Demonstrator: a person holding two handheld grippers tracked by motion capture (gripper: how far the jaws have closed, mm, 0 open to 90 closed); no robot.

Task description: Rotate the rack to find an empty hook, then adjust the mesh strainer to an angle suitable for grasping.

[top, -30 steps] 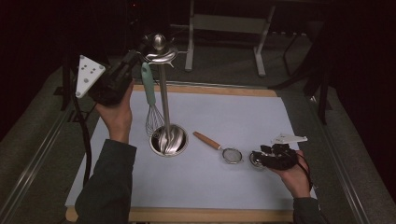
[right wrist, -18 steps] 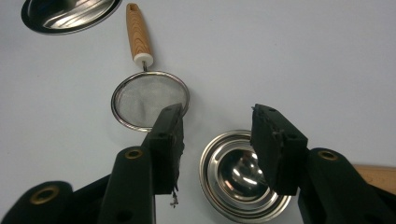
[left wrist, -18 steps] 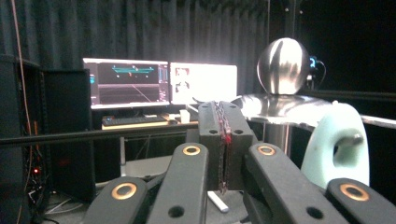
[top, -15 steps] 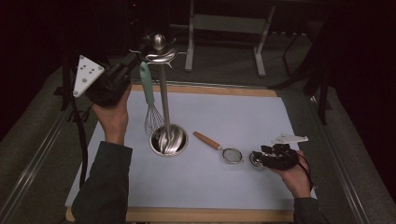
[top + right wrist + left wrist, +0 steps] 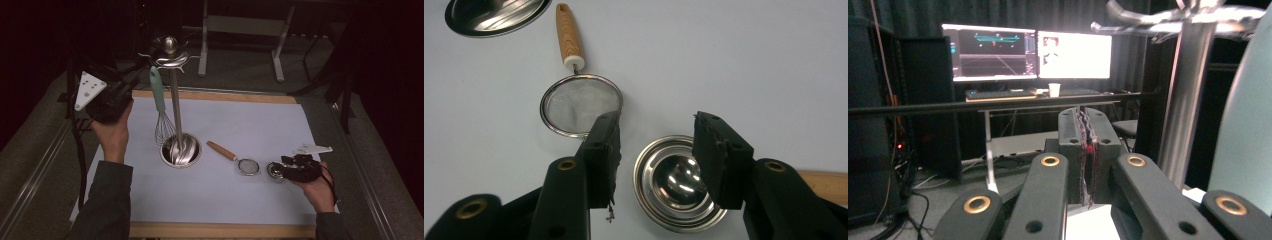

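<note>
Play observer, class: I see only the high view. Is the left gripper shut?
Observer: The left gripper looks shut, with nothing between its pads, though its jaws have just been opening a hair.
Operator: And the right gripper?
Observer: The right gripper is open, poised over the bowl.
Operator: Is anything hidden by that hand?
Observer: A wooden handle lies beside the bowl, behind one jaw.
</note>
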